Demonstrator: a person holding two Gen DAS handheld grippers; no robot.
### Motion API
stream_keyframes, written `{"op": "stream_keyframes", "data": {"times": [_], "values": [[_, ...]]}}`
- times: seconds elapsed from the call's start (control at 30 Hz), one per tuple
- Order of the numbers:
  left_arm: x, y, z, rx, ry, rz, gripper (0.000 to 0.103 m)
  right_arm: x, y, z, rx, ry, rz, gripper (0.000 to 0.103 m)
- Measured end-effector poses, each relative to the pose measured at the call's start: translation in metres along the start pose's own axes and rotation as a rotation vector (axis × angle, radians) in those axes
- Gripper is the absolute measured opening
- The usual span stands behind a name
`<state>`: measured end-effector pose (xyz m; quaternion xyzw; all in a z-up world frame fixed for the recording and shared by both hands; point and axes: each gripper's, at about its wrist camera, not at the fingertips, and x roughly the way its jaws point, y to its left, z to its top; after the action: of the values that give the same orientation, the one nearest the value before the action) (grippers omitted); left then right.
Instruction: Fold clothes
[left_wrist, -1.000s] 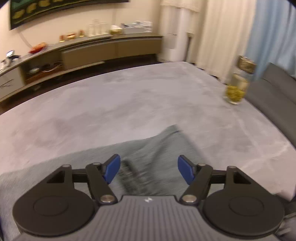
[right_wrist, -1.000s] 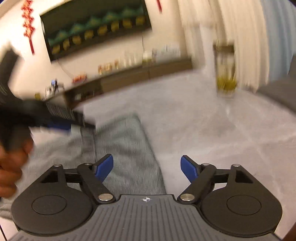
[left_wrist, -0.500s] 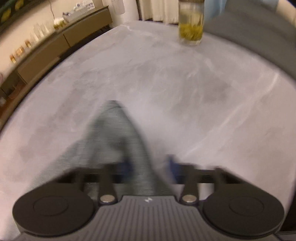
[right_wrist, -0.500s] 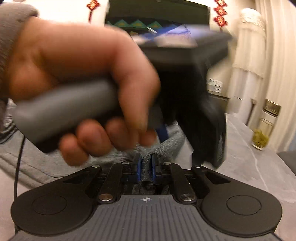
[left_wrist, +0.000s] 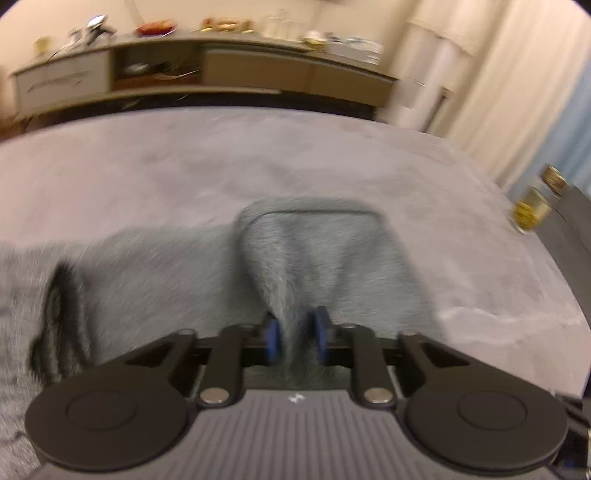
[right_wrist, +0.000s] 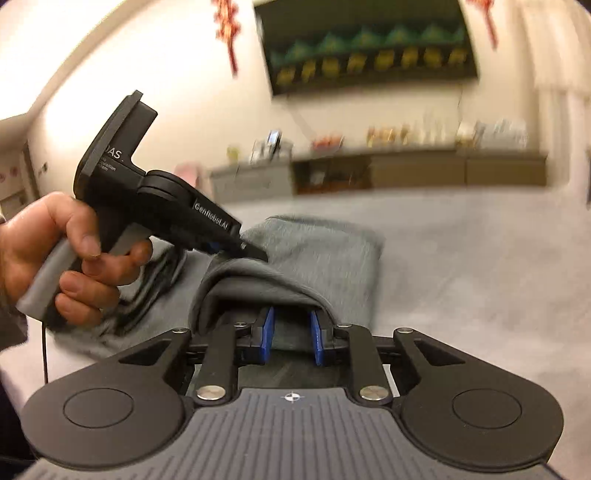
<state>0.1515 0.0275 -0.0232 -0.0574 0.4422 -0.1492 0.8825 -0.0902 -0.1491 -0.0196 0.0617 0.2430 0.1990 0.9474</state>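
Grippers up close first: left gripper (left_wrist: 295, 341) has its blue pads pinched tight on a ridge of the grey garment (left_wrist: 325, 251), cloth bunched between them. Right gripper (right_wrist: 291, 336) sits w/ its jaws a little way apart, a thick edge of the same grey knit between and draped over the pads; looks like it's gripping, but whether the pads really bite I can't tell. Person's left hand (right_wrist: 55, 258) is wrapped round the left tool's handle, seen from the right cam.

Garment lies on the pale grey marbled table (left_wrist: 147, 166), roughly mid-table, near the person. One part is doubled over, w/ a rounded folded edge at the far end; the rest spreads out to the left, wrinkled, w/ a dark ribbed band showing. So I'd judge a fold is mid-way: one flap over, both tools on the near edge, more folding and flattening left.

Farther right, a glass jar (left_wrist: 532, 210) w/ a metal lid holds something yellow-green, blurry. At the back, a long sideboard (left_wrist: 207, 74) carries dishes and bottles, too smeared to name.
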Motion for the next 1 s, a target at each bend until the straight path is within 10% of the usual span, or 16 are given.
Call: {"op": "stream_keyframes", "data": {"times": [0.27, 0.53, 0.63, 0.77, 1.0], "values": [[0.02, 0.008, 0.001, -0.007, -0.042, 0.014, 0.034, 0.037, 0.016, -0.014, 0.02, 0.233, 0.091, 0.03], [-0.049, -0.013, -0.021, 0.106, -0.176, 0.047, 0.042, -0.001, 0.005, 0.027, 0.068, -0.001, 0.057, 0.031], [-0.06, -0.041, -0.043, 0.245, -0.171, -0.036, 0.041, 0.03, 0.002, 0.019, 0.033, 0.049, -0.11, 0.031], [-0.026, -0.055, -0.076, 0.43, -0.03, 0.056, 0.036, 0.061, 0.026, -0.001, -0.145, 0.21, -0.173, 0.031], [-0.053, -0.042, -0.082, 0.444, -0.142, 0.063, 0.038, 0.047, 0.03, 0.006, -0.186, 0.264, -0.2, 0.031]]}}
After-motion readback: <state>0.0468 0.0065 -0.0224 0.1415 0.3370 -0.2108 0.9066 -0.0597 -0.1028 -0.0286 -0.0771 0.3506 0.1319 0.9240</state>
